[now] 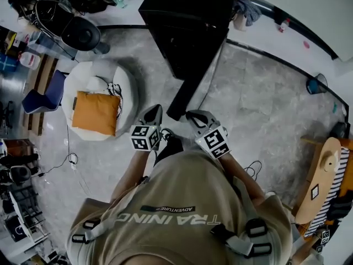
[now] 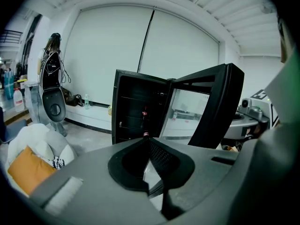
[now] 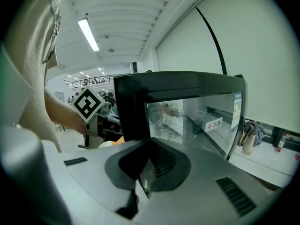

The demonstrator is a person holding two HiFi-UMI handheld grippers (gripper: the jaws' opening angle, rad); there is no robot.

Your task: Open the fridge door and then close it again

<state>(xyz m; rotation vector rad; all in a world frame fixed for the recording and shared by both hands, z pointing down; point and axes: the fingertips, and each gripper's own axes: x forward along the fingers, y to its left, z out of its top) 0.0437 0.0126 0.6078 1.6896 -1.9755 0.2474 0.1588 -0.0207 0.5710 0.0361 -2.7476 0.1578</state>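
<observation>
At 12 o'clock: fridge (image 1: 187, 7) door (image 1: 190, 87) open | left gripper (image 1: 156, 109), right gripper (image 1: 191, 114) both pinched closed, empty | risk: hard shove could slam it.

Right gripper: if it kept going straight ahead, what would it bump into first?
Most likely the open fridge door: its glass panel sits straight ahead of the right gripper, though the gap is hard to judge.

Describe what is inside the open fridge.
The fridge holds dark shelves and at least one small bottle. Its lowest part is covered by the left gripper, so anything there cannot be seen.
</observation>
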